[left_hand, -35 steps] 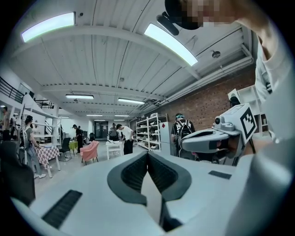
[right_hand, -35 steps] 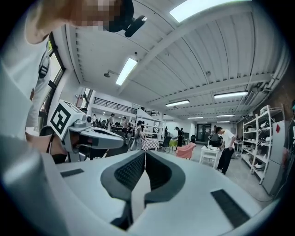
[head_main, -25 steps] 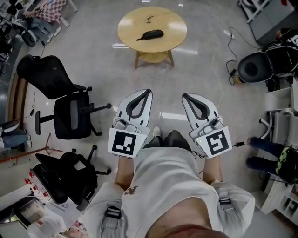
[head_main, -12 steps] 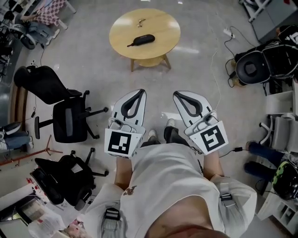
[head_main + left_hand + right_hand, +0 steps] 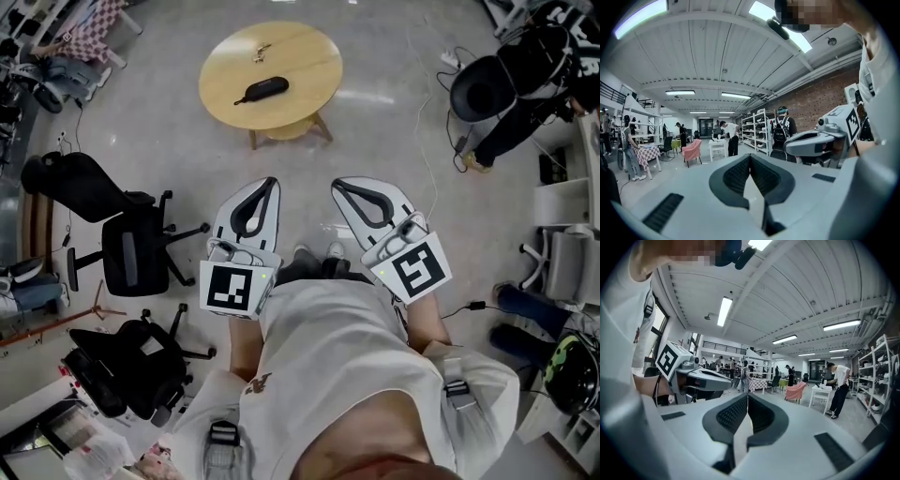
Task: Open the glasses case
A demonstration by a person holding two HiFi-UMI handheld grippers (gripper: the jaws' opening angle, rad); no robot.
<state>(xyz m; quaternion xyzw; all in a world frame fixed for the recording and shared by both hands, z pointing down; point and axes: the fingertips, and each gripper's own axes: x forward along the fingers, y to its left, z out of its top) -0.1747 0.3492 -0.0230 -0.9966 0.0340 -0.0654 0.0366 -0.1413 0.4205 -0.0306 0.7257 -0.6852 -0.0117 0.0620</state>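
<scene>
Two grippers are held side by side low in the head view, the left gripper (image 5: pixel 270 181) and the right gripper (image 5: pixel 336 184), both pointing up the frame toward a round wooden table (image 5: pixel 309 56) that stands well apart from them across the grey floor. Each has its jaws pressed together with nothing between them. The black glasses case (image 5: pixel 262 90) lies closed on the table, left of its middle, with a small metallic object (image 5: pixel 260 51) near the far rim; what that object is cannot be told. A black office chair (image 5: pixel 131 253) stands to the left of the left gripper, and a white cable (image 5: pixel 431 159) trails over the floor on the right. In the left gripper view the left gripper (image 5: pixel 750 157) shows its ribbed pads meeting at the tips and holding nothing; the right gripper (image 5: pixel 815 143) shows at the right edge, and far off stand a pink chair (image 5: pixel 692 151), white shelves (image 5: pixel 757 126) and a brick wall (image 5: pixel 811 101). In the right gripper view the right gripper (image 5: pixel 747 397) is likewise closed and empty, the left gripper (image 5: pixel 701 378) shows at the left, and the pink chair (image 5: pixel 796 392) stands in the distance.
</scene>
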